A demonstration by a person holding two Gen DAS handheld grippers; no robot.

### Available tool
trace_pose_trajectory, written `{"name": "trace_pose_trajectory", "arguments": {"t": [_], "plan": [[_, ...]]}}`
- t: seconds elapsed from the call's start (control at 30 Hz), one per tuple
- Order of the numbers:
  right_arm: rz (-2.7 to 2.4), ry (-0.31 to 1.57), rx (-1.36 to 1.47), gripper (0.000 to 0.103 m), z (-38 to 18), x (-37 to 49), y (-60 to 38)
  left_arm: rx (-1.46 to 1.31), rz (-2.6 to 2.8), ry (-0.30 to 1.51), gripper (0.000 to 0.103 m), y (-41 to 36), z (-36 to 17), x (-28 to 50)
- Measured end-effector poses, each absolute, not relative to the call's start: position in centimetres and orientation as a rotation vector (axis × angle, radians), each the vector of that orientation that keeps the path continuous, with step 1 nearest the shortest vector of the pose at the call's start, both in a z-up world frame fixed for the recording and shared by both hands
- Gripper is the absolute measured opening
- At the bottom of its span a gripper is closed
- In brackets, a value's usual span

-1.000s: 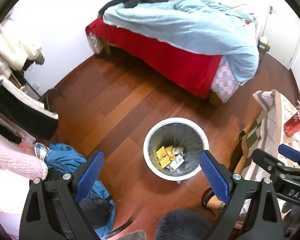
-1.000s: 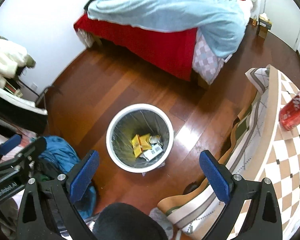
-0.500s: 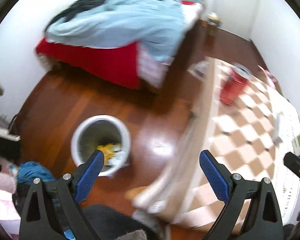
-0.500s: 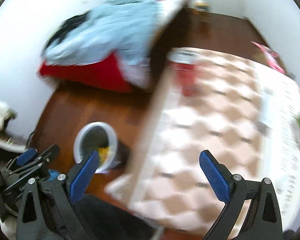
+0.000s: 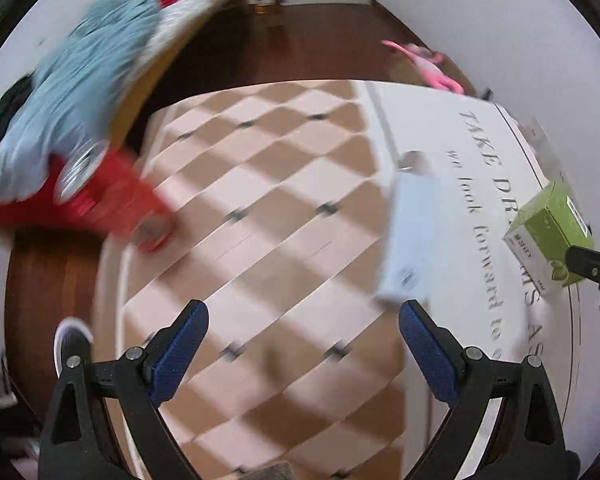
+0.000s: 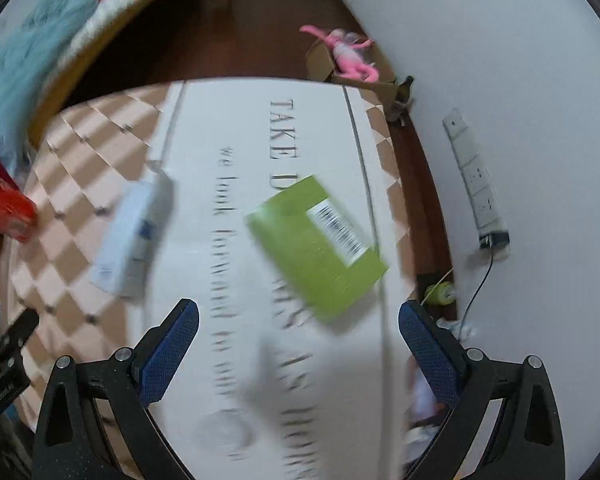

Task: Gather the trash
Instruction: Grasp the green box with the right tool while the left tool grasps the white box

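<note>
Both views are blurred by motion. A checkered table (image 5: 260, 240) fills them. A green carton (image 6: 320, 248) lies on its white printed part, ahead of my right gripper (image 6: 296, 348), which is open and empty. A pale blue-white box (image 5: 412, 240) lies ahead of my left gripper (image 5: 304, 352), also open and empty; the same pale box (image 6: 136, 236) shows in the right wrist view. A red can (image 5: 112, 196) lies tipped at the table's left edge, and the can (image 6: 4, 208) appears at far left. The green carton (image 5: 548, 236) sits at the right.
The white bin's rim (image 5: 70, 336) peeks out at lower left below the table. A bed with a light blue quilt (image 5: 68, 80) stands beyond. A pink toy (image 6: 348, 56) lies on a cardboard box by the wall. A power strip (image 6: 476, 184) hangs on the wall at right.
Both grippers have swung right, away from the bin on the floor and over the table. The bin has slid out to the lower left; the boxes and can now lie ahead.
</note>
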State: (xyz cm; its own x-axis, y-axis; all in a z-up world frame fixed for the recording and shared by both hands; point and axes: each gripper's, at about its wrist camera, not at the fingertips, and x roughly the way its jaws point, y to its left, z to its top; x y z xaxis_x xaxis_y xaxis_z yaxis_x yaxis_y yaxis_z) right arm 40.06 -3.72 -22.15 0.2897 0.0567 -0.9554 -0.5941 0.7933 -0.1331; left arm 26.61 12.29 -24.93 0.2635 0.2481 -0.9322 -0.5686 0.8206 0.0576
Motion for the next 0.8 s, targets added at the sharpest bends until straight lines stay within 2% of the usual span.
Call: {"name": "trace_pose_trajectory", "arguments": {"t": [0.27, 0.33, 0.37, 0.4, 0.47, 0.63, 0.8], "plan": [[0.542, 1.332, -0.728, 0.101, -27.0, 45.3, -1.2, -0.285, 0.442, 1.294, 0.096, 11.8, -29.3, 33.8], [0.549, 1.340, -0.739, 0.098, -28.0, 45.5, -0.7, -0.287, 0.418, 1.299, 0.092, 11.7, -29.9, 34.5], [0.556, 1.355, -0.729, 0.083, -28.6, 45.8, -0.8, -0.289, 0.413, 1.296, 0.073, 11.6, -30.0, 34.8], [0.573, 1.372, -0.705, 0.075, -29.0, 46.1, -0.8, -0.290, 0.412, 1.300, 0.048, 11.6, -30.3, 35.1], [0.573, 1.375, -0.665, 0.074, -29.0, 46.3, -1.2, -0.323, 0.394, 1.303, 0.032, 11.7, -30.6, 35.2], [0.510, 1.453, -0.468, 0.072, -28.0, 46.7, -3.8, -0.421, 0.407, 1.301, 0.032, 11.9, -30.0, 32.6], [0.497, 1.621, -0.302, 0.072, -28.7, 46.2, -6.7, -0.461, 0.411, 1.292, 0.033, 11.7, -29.9, 30.3]]}}
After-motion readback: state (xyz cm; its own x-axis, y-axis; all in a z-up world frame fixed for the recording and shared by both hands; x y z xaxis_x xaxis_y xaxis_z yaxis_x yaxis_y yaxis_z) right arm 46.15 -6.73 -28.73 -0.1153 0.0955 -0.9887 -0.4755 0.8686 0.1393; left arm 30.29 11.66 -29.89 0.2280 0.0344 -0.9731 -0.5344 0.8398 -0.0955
